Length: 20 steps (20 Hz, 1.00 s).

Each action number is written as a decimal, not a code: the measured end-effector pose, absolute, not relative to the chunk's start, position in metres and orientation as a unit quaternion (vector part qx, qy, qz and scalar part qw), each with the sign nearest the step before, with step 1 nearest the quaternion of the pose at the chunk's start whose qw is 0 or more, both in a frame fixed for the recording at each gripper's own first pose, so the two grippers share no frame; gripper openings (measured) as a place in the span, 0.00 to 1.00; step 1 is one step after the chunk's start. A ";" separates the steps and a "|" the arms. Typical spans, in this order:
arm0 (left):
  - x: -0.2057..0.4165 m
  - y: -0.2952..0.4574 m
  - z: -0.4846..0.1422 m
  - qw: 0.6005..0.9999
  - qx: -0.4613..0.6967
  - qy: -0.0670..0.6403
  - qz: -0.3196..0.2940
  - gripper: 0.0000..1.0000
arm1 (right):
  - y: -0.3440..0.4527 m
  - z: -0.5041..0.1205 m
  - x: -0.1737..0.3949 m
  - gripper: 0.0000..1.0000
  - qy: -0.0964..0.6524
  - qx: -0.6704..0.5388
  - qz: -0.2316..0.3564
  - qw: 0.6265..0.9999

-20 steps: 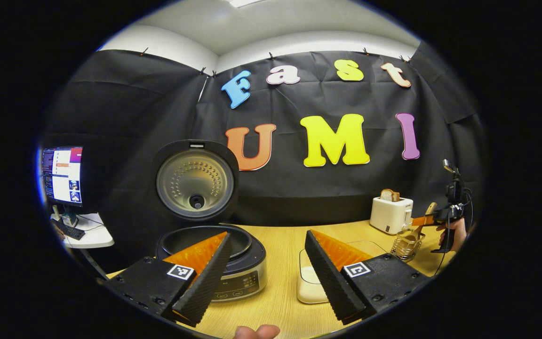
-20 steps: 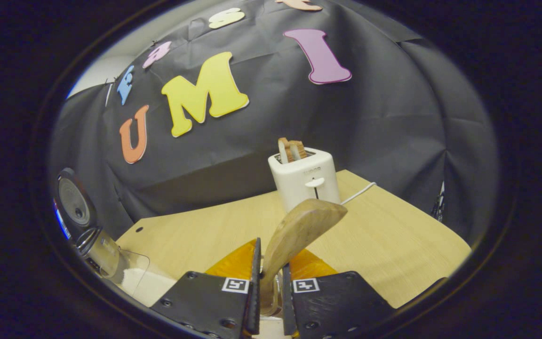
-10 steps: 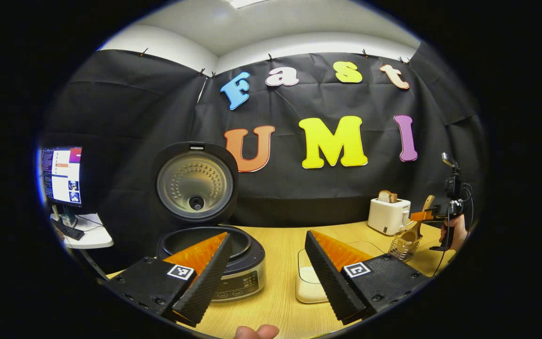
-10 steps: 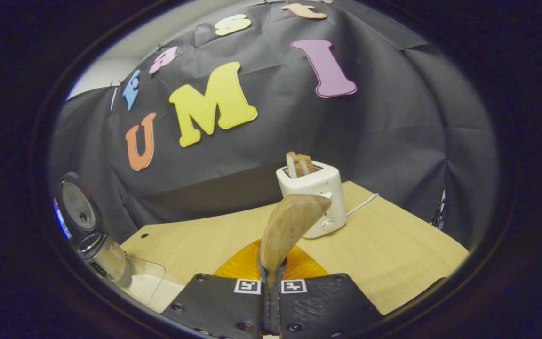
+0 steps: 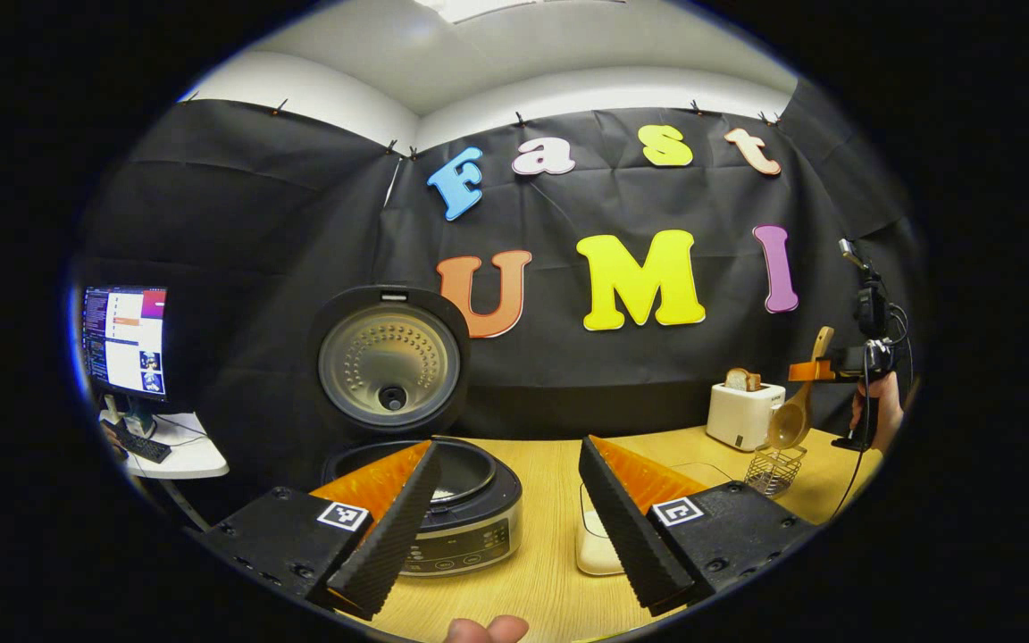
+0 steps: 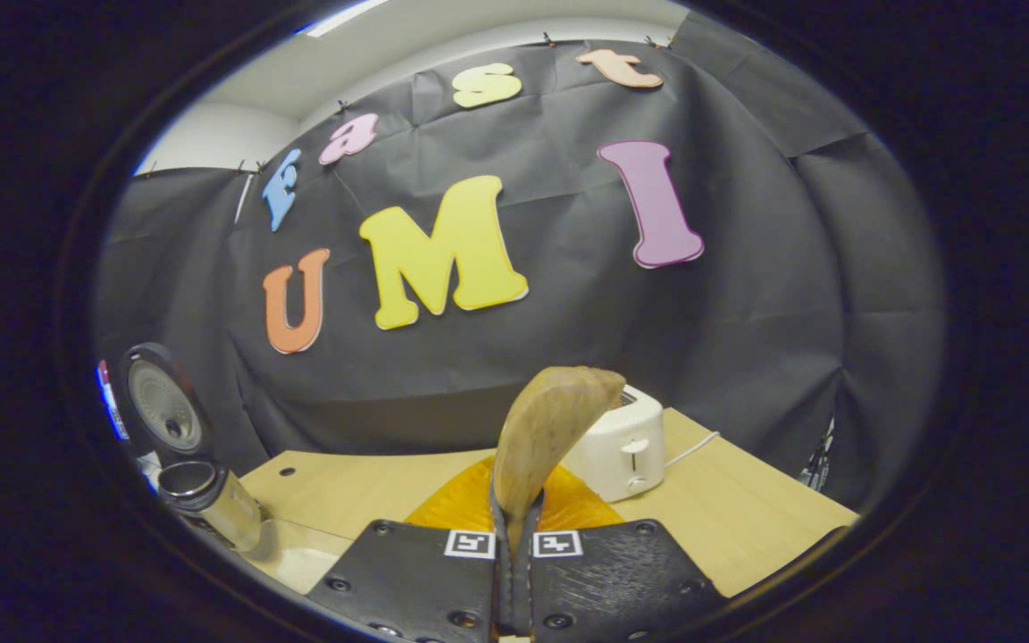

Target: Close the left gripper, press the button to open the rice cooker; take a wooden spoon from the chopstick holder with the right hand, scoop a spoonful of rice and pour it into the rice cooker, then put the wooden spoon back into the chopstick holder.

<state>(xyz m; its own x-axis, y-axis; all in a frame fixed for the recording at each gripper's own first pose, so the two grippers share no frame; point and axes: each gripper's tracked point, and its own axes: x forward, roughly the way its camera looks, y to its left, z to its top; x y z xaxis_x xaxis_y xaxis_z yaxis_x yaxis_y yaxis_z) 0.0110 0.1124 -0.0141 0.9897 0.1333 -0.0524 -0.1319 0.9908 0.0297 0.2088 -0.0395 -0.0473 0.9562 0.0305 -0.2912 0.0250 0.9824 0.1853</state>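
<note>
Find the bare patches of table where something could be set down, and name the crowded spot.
Bare table lies between the rice cooker and the toaster, and right of the toaster in the right gripper view. Crowded: around the chopstick holder, below the wooden spoon.

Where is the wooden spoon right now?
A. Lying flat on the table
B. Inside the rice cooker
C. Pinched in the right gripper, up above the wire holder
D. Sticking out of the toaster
C: the right gripper has both fingers shut on the wooden spoon, and the left gripper view shows the spoon hanging above the wire chopstick holder.
</note>
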 end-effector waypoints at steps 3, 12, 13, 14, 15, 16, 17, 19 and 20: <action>0.009 0.118 -0.011 0.997 0.024 0.026 0.066 0.99 | 0.011 -0.033 0.205 0.01 0.151 0.103 0.043 0.982; -0.003 0.152 -0.017 0.994 0.049 0.043 0.089 0.99 | 0.153 -0.091 0.190 0.01 0.217 0.066 0.140 0.964; -0.004 0.153 -0.016 0.994 0.048 0.042 0.091 0.99 | 0.158 -0.103 0.190 0.01 0.226 0.042 0.135 0.964; -0.005 0.155 -0.014 0.994 0.046 0.041 0.092 0.99 | 0.158 -0.116 0.190 0.01 0.234 0.016 0.129 0.964; -0.005 0.157 -0.014 0.994 0.044 0.041 0.094 0.99 | 0.158 -0.126 0.190 0.01 0.238 -0.009 0.120 0.964; -0.006 0.160 -0.015 0.994 0.043 0.041 0.095 0.99 | 0.155 -0.135 0.191 0.01 0.241 -0.034 0.106 0.964; -0.005 0.160 -0.015 0.994 0.042 0.042 0.093 0.99 | 0.151 -0.141 0.192 0.01 0.242 -0.060 0.092 0.964; -0.005 0.162 -0.016 0.994 0.039 0.044 0.092 0.99 | 0.152 -0.154 0.195 0.01 0.248 -0.120 0.077 0.958; -0.005 0.165 -0.019 0.994 0.035 0.048 0.093 0.99 | 0.154 -0.161 0.195 0.01 0.253 -0.138 0.072 0.955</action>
<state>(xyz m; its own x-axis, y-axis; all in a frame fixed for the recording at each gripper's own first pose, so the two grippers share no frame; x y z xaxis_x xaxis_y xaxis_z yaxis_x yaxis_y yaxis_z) -0.0049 0.1645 -0.0193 0.9780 0.1885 -0.0899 -0.1817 0.9802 0.0787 0.1950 0.1542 -0.1611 0.8614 0.0680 -0.5034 -0.2079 0.9514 -0.2272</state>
